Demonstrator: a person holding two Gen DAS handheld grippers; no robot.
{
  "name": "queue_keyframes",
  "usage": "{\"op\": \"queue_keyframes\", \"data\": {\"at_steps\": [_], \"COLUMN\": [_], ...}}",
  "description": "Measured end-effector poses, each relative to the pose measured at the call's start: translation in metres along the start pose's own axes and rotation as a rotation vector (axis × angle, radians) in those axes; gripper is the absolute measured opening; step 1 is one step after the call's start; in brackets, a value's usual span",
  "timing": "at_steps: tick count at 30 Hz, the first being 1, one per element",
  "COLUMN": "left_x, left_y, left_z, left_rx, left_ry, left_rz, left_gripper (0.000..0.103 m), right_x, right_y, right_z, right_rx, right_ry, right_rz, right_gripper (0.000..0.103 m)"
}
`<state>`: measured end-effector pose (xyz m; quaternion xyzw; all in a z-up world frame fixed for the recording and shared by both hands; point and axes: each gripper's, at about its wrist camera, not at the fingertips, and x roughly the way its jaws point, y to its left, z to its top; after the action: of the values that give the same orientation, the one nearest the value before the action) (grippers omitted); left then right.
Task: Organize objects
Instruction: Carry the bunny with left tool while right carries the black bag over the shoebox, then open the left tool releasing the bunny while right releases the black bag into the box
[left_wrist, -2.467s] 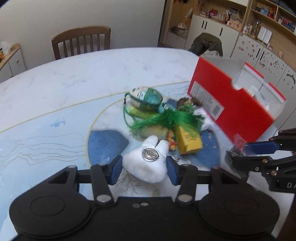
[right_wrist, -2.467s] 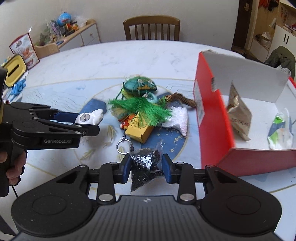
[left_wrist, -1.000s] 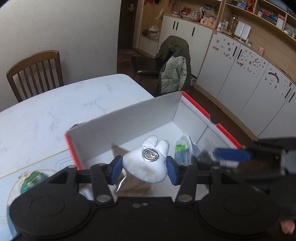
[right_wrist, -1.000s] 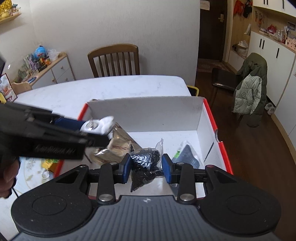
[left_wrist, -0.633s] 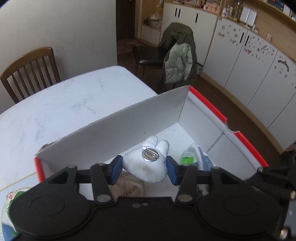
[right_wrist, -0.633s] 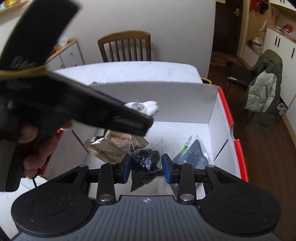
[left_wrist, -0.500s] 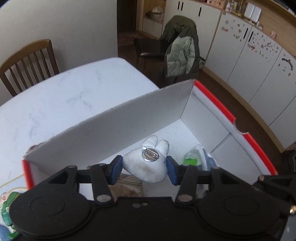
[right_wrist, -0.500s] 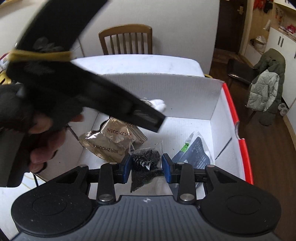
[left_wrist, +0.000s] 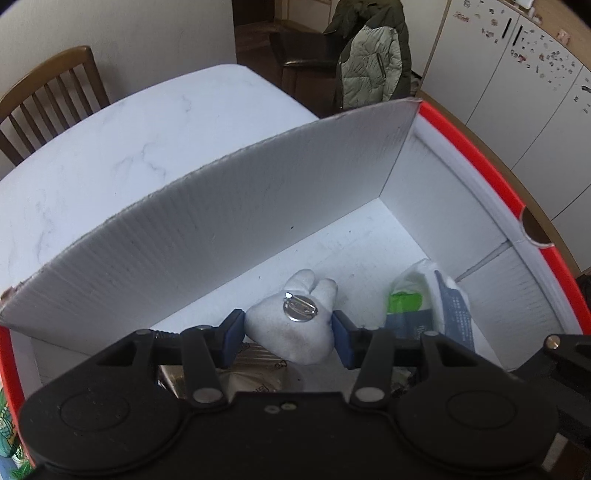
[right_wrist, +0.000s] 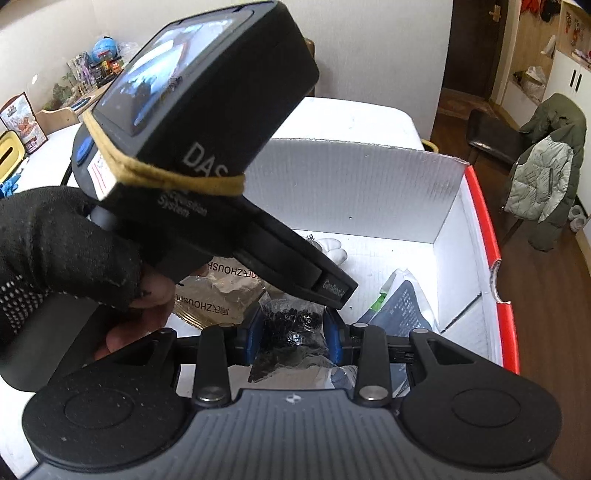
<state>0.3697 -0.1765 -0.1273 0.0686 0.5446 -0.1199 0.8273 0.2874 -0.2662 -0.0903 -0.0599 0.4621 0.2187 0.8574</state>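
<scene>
The left gripper (left_wrist: 288, 332) has its jaws clenched on a white plush brooch (left_wrist: 291, 328), pin back facing up, at lower centre of the left wrist frame, inside the red-rimmed box (left_wrist: 480, 162). The right gripper (right_wrist: 293, 336) has its jaws clenched on a clear bag of black bits (right_wrist: 291, 325), low in the middle of its frame, also within the box. On the box floor lie a tan foil packet (right_wrist: 218, 295) at centre left and a white, blue and green pouch (right_wrist: 402, 310) at centre right. A gloved hand (right_wrist: 55, 254) fills the left edge. The box sits on the white counter (left_wrist: 122, 144), with a wooden chair (left_wrist: 48, 96) at upper left.
</scene>
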Motion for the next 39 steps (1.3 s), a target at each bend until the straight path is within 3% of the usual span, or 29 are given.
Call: {"op": "queue_keyframes", "data": {"at_steps": [8,10,12,20,39], "left_x": [0.008,0.007,0.005,-0.016,-0.105], "left_y": [0.002,0.002,0.003,0.002,0.006], "left_z": [-0.001,-0.001,-0.001,-0.001,-0.031], "left_rx": [-0.030,-0.034,-0.036,-0.032,-0.106], "left_ry": [0.028,0.026,0.013,-0.048,-0.246], "left_rz": [0.004,0.005,0.014,0.037,0.037], "left_gripper": [0.051,0.055,0.065,0.078,0.079], "right_x": [-0.002,-0.004,-0.005,-0.024,-0.082], "right_y": [-0.002,-0.002,-0.002,-0.005,-0.003], "right_z": [-0.001,-0.001,0.000,0.000,-0.008], "right_rx": [0.006,0.010,0.007,0.011,0.021], "right_ry": [0.011,0.009,0.010,-0.028,-0.146], "right_rz": [0.012,0.014,0.004,-0.004,0.030], "right_gripper": [0.035,0.036,0.039,0.043,0.047]}}
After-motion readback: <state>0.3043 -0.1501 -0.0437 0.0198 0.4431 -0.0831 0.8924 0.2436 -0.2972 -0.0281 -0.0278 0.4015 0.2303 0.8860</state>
